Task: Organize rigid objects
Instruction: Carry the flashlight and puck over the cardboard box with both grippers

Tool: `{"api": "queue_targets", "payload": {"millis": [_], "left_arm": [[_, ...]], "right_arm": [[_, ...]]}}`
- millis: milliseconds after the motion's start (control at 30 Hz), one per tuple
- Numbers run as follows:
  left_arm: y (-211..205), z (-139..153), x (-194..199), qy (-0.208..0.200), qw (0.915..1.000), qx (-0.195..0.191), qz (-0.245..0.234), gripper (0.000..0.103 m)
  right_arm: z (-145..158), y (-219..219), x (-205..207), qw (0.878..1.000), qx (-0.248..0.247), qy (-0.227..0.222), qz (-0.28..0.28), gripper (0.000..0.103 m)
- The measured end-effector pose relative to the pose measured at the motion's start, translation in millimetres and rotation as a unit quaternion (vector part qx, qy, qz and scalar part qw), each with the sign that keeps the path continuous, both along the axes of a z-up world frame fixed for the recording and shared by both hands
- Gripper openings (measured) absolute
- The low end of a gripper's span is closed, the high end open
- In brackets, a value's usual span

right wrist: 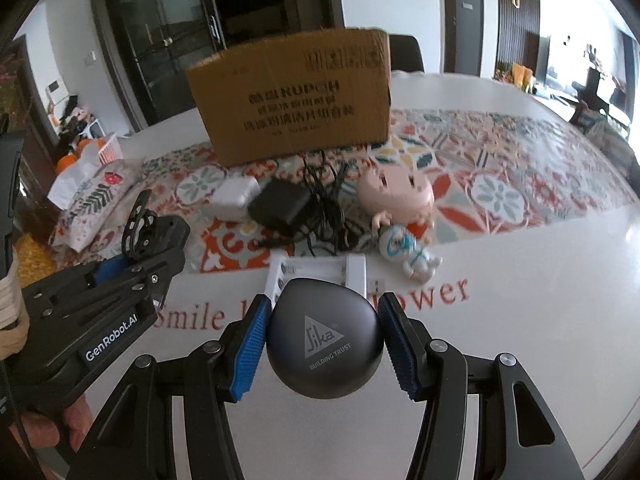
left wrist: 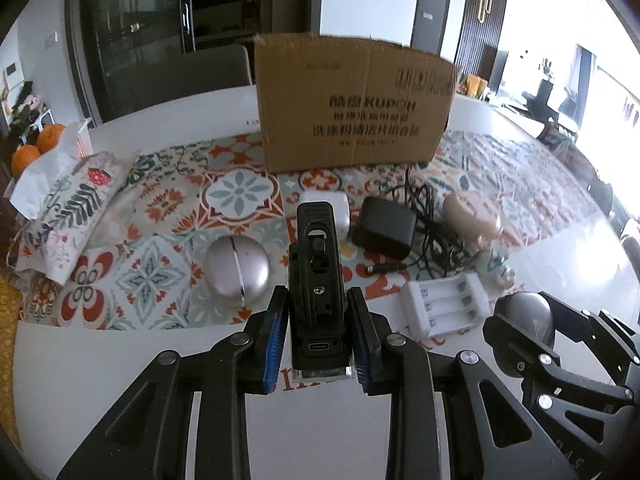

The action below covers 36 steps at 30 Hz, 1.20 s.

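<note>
Between the left gripper (left wrist: pixel 317 334) pads: black clip device (left wrist: pixel 317 280), clamped, long axis straight ahead, USB port end nearest the camera. Rightward, between the right gripper (right wrist: pixel 322 338) pads: dark round case (right wrist: pixel 323 338), gripped, logo up, above the table (right wrist: pixel 520 320).
</note>
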<state>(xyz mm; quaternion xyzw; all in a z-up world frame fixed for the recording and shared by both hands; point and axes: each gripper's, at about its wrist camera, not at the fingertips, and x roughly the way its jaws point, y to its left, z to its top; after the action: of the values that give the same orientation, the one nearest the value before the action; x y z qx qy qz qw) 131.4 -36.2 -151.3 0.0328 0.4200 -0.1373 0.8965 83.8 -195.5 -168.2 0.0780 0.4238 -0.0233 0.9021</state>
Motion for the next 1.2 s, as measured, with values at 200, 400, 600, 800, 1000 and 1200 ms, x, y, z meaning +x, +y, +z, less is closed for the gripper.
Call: {"api": "queue_targets", "payload": {"millis": [200,400,600,800,1000,1200], "left_arm": [[5,28,1,-0.023,0.9995,-0.014,0.017,0.029],[10,58,2,-0.048,0.9978,-0.026,0.037,0.029],[12,80,9,-0.068,0.9962,-0.029,0.046,0.029],[11,101,23,-0.089,0.9944,-0.033,0.047,0.029],[5,123,40,-0.115,0.9917,-0.033,0.046,0.029],[0,142,59,-0.13,0.9896,-0.045,0.041,0.029]], "right_arm": [[28,0,6,0.999,-0.007,-0.025,0.019,0.056],[54,1,13,0.998,-0.011,-0.051,0.033,0.056],[81,2,25,0.996,-0.015,-0.081,0.041,0.056],[106,0,42,0.993,-0.02,-0.11,0.047,0.056],[126,-6,64,0.99,-0.011,-0.129,0.05,0.056],[144,-16,87,0.988,0.004,-0.145,0.051,0.056]]}}
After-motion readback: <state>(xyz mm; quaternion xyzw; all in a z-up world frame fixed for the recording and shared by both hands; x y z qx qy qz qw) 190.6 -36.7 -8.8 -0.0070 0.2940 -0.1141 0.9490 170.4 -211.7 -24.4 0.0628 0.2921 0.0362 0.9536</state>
